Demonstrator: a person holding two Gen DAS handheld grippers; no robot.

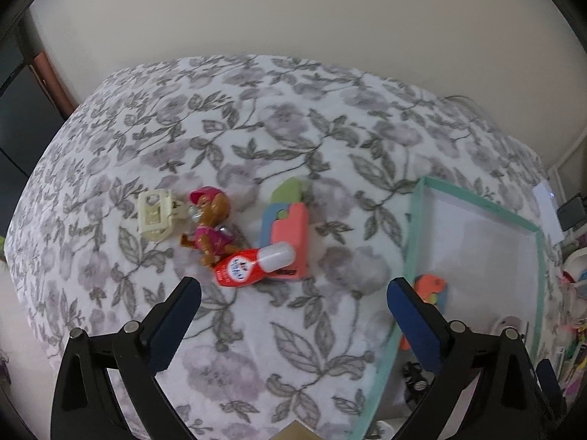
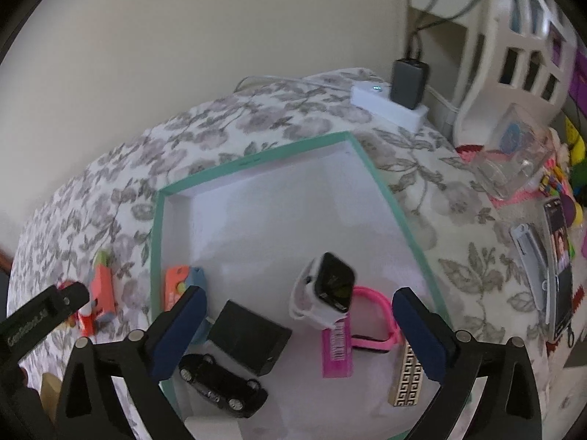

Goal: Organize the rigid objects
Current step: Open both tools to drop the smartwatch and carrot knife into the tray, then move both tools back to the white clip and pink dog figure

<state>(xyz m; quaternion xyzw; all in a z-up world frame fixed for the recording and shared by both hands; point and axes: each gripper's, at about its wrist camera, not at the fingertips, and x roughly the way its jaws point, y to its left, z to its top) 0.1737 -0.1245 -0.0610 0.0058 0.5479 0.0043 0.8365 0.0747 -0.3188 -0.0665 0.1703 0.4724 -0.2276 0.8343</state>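
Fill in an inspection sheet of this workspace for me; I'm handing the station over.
Surface: floral cloth, fully covered.
Job's things: teal-rimmed box holds smartwatch, black toy car, black block, pink pieces; still outside: toy figure, cream clip, red bottle, foam block.
Clutter: phone, clear container.
Grippers: left gripper and right gripper open, empty.
Cables: charger plugged into white strip.
Surroundings: plain wall, white basket.

floral bedspread [image 1: 256, 128]: soft matt cloth | teal-rimmed box [image 2: 253, 163]: smooth matt cardboard | toy car [image 2: 223, 388]: glossy black | smartwatch [image 2: 335, 282]: glossy screen
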